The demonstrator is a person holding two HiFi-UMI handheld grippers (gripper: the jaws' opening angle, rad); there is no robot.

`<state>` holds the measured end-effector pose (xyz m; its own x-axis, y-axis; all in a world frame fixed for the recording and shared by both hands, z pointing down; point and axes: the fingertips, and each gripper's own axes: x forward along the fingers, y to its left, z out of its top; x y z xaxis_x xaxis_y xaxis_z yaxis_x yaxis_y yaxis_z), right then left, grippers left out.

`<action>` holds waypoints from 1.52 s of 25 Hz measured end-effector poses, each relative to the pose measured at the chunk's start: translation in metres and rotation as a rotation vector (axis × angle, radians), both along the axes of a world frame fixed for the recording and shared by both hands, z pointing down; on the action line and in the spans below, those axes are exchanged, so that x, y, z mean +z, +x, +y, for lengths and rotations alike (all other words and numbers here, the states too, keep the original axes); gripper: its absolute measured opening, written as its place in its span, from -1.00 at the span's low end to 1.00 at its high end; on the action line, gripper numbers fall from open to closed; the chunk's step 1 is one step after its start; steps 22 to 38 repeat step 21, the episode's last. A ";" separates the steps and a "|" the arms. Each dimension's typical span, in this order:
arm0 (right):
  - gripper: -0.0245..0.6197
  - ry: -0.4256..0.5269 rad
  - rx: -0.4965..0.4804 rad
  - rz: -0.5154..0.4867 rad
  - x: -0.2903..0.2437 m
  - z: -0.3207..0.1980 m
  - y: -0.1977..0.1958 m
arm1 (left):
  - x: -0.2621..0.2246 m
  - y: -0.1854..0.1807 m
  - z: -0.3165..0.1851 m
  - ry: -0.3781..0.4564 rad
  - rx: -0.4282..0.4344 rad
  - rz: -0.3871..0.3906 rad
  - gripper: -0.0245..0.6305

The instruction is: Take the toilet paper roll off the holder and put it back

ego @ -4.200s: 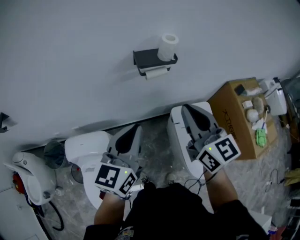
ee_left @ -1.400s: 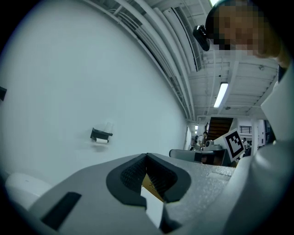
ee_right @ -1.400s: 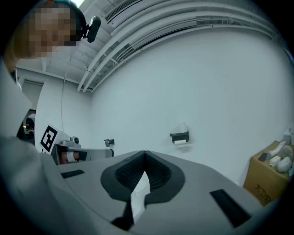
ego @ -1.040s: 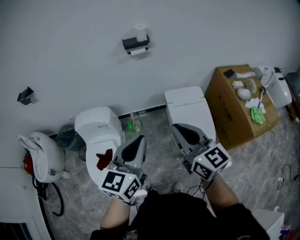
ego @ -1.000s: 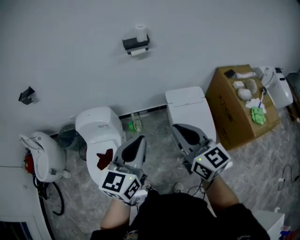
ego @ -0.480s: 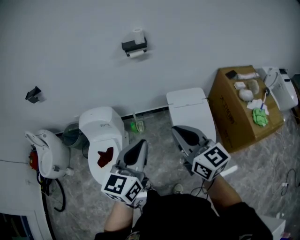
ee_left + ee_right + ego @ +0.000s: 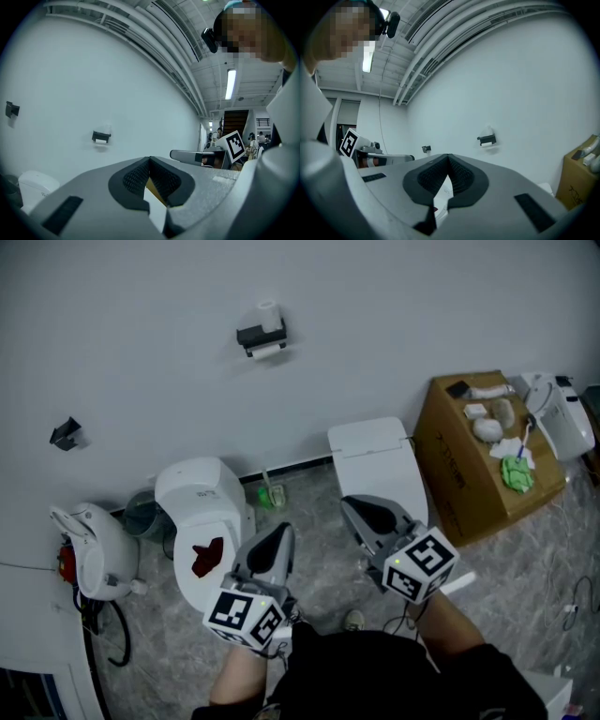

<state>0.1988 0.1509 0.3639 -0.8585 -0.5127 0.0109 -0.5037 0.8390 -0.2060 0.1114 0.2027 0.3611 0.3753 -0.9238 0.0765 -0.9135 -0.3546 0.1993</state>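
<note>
The left claw [image 7: 277, 540] and the right claw [image 7: 371, 513] are both fully closed, with nothing between their jaws. They are held low, side by side, tips aimed toward the wall [image 7: 394, 315]. The toilet paper roll [image 7: 268, 315] stands upright on the holder [image 7: 249, 336], well apart from both.

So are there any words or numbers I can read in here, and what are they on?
No text here can be read.
Cardboard box: dark print on its side, too small and blurred to read.
Round white toilet: a tiny dark mark near the top, too small to read.
Marker cubes: black-and-white square patterns only, no letters or numbers.
</note>
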 end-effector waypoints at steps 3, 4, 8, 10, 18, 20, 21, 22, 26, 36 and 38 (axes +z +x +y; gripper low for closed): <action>-0.93 0.001 0.001 -0.003 0.000 0.000 0.004 | 0.000 0.003 0.000 0.003 0.000 -0.001 -0.92; -0.93 0.002 0.001 -0.004 0.000 0.001 0.005 | 0.000 0.004 0.000 0.003 0.000 -0.001 -0.92; -0.93 0.001 0.004 -0.008 0.000 0.001 0.012 | 0.000 0.009 0.000 0.004 -0.001 -0.003 -0.92; -0.93 0.002 0.006 -0.012 -0.001 0.001 0.014 | -0.001 0.011 0.001 0.005 -0.001 -0.005 -0.92; -0.93 0.000 0.000 -0.013 -0.001 0.003 0.017 | -0.003 0.014 0.002 0.004 -0.007 -0.006 -0.92; -0.93 0.000 -0.001 -0.014 -0.002 0.004 0.019 | -0.003 0.016 0.004 0.004 -0.008 -0.005 -0.92; -0.93 0.000 -0.002 -0.014 -0.003 0.005 0.020 | -0.003 0.017 0.005 0.003 -0.009 -0.005 -0.92; -0.93 0.000 -0.002 -0.014 -0.003 0.005 0.020 | -0.003 0.017 0.005 0.003 -0.009 -0.005 -0.92; -0.93 0.000 -0.002 -0.014 -0.003 0.005 0.020 | -0.003 0.017 0.005 0.003 -0.009 -0.005 -0.92; -0.93 0.000 -0.002 -0.014 -0.003 0.005 0.020 | -0.003 0.017 0.005 0.003 -0.009 -0.005 -0.92; -0.93 0.000 -0.002 -0.014 -0.003 0.005 0.020 | -0.003 0.017 0.005 0.003 -0.009 -0.005 -0.92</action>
